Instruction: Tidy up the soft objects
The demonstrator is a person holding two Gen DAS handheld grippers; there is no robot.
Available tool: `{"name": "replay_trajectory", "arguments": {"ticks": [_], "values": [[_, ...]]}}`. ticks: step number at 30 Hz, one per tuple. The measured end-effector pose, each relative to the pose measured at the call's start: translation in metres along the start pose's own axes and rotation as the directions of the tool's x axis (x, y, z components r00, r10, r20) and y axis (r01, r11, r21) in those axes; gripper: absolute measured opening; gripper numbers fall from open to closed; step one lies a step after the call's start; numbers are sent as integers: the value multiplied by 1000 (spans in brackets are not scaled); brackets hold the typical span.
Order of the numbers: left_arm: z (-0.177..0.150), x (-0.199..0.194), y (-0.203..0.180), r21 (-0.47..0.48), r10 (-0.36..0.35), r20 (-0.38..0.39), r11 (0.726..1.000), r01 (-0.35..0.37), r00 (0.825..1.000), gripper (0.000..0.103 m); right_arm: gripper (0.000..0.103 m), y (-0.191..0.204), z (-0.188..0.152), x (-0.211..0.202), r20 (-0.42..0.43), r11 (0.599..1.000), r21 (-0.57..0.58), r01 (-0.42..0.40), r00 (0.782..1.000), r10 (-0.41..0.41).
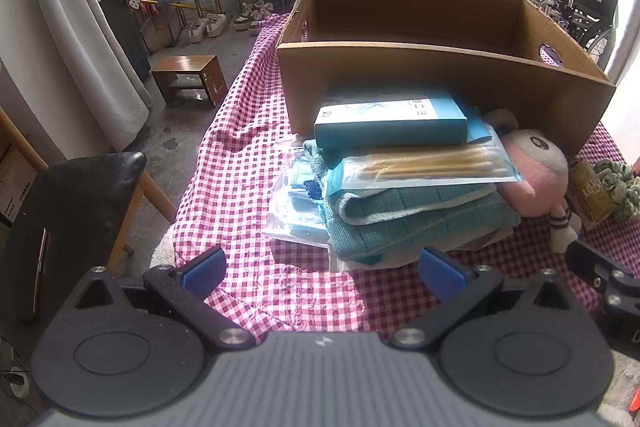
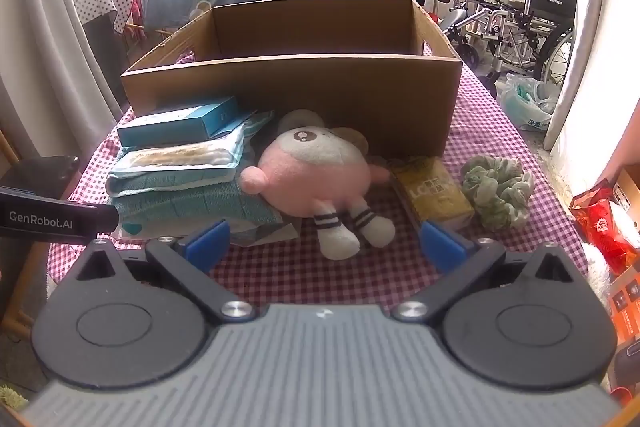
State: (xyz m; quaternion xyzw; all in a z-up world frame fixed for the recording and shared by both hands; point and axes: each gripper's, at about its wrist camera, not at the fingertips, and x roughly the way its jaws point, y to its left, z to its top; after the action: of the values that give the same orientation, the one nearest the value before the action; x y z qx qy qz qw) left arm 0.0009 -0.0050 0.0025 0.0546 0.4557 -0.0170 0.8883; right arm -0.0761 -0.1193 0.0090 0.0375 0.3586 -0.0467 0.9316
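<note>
Both grippers, left [image 1: 322, 273] and right [image 2: 324, 247], gape empty; lifting the towel [image 1: 416, 223] risks spilling the box [image 1: 390, 121] stacked on it

- Right gripper [image 2: 324, 247]: plush toy [image 2: 316, 171] dead ahead between the jaws, feet nearest.
- Box [image 2: 296, 95] behind the toy.
- Towel stack [image 2: 188, 199] ahead-left, touching the toy; swab bag [image 2: 180, 157] and carton [image 2: 180, 125] on top.
- Packet [image 2: 434, 193] ahead-right; scrunchie [image 2: 498, 191] just beside it, further right.
- Left gripper [image 1: 322, 271]: towel stack ahead.
</note>
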Motion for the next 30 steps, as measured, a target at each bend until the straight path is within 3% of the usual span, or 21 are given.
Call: {"name": "replay_trajectory", "arguments": {"ticks": [30], "values": [[0,2,-4,27,3,-10,1000,-3,1000,103,102,-1,1,2,1,1000,6,2,1000,-2]]}}
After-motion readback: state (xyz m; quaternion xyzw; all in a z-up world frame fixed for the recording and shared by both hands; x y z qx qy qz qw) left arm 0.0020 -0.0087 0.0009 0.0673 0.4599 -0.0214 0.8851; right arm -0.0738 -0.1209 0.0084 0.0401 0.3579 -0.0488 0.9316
